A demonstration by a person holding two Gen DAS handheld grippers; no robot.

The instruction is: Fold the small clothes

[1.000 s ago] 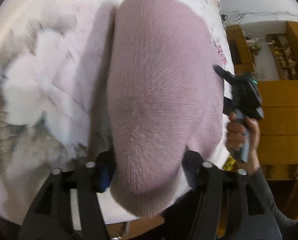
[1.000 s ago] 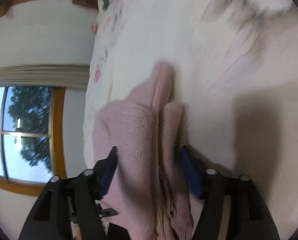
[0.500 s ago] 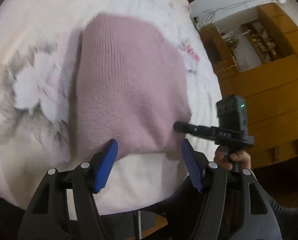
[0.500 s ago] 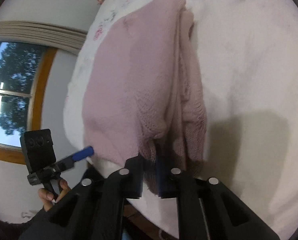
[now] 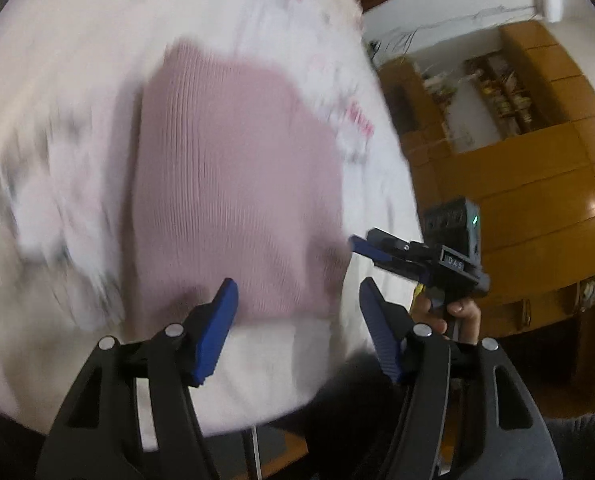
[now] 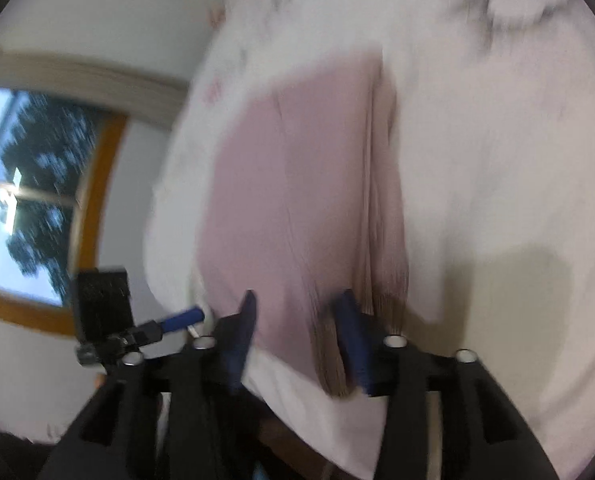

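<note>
Both grippers have let go: the left gripper (image 5: 297, 300) and right gripper (image 6: 297, 312) now hang fingers apart over the folded pink knit sweater (image 5: 233, 184), lying flat at the bed's (image 5: 57, 80) near edge; this fold looks finished.

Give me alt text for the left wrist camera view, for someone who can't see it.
A folded pink knit garment lies flat on a white floral bedspread, just beyond the open blue-padded left gripper. At right, a hand holds the right gripper beside the garment's edge, with wooden cabinets behind. The image is motion-blurred.
</note>
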